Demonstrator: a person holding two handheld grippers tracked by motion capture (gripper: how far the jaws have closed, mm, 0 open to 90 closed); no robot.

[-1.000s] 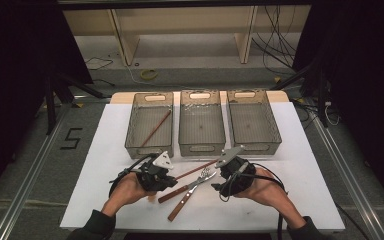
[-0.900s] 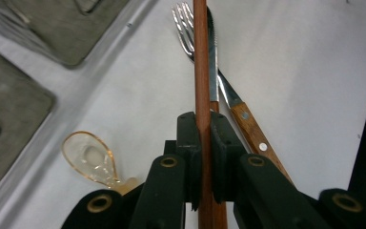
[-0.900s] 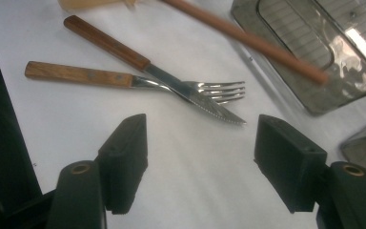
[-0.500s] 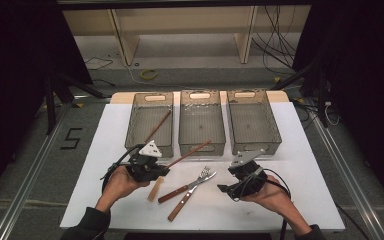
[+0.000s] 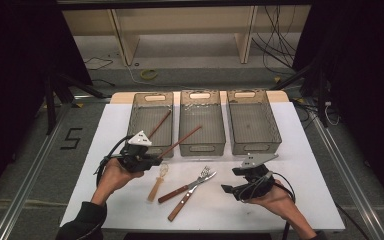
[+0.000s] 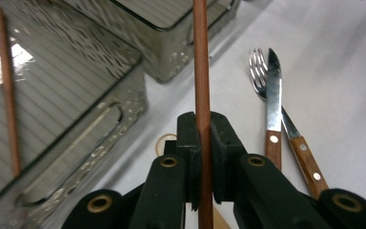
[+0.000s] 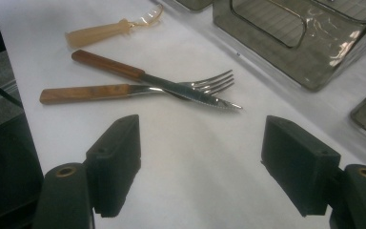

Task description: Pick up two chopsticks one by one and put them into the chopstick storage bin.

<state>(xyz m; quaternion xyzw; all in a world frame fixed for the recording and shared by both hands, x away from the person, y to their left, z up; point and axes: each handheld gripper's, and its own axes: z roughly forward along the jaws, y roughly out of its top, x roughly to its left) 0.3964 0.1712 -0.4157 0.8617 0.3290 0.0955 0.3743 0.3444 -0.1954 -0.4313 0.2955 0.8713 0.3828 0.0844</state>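
Observation:
My left gripper (image 5: 147,159) (image 6: 202,138) is shut on a brown chopstick (image 5: 182,140) (image 6: 201,62), held off the table. Its far end points over the front of the middle bin (image 5: 201,147). A second chopstick (image 5: 159,124) (image 6: 7,86) lies in the left bin (image 5: 139,120). My right gripper (image 5: 232,186) (image 7: 200,162) hovers over bare white table at the near right. Its jaws have just been opening and nothing is between them. A wooden-handled knife (image 5: 177,193) (image 7: 171,88) and fork (image 5: 180,207) (image 7: 90,93) lie crossed between the two grippers.
A spoon (image 5: 157,182) (image 7: 100,32) with a tan handle and a clear bowl lies left of the knife and fork. The right bin (image 5: 275,127) stands behind my right gripper. The white table top (image 5: 310,165) ends in metal rails on both sides.
My left gripper has moved left and toward the bins, lifting the chopstick. My right gripper has drawn back to the near right, away from the fork and knife.

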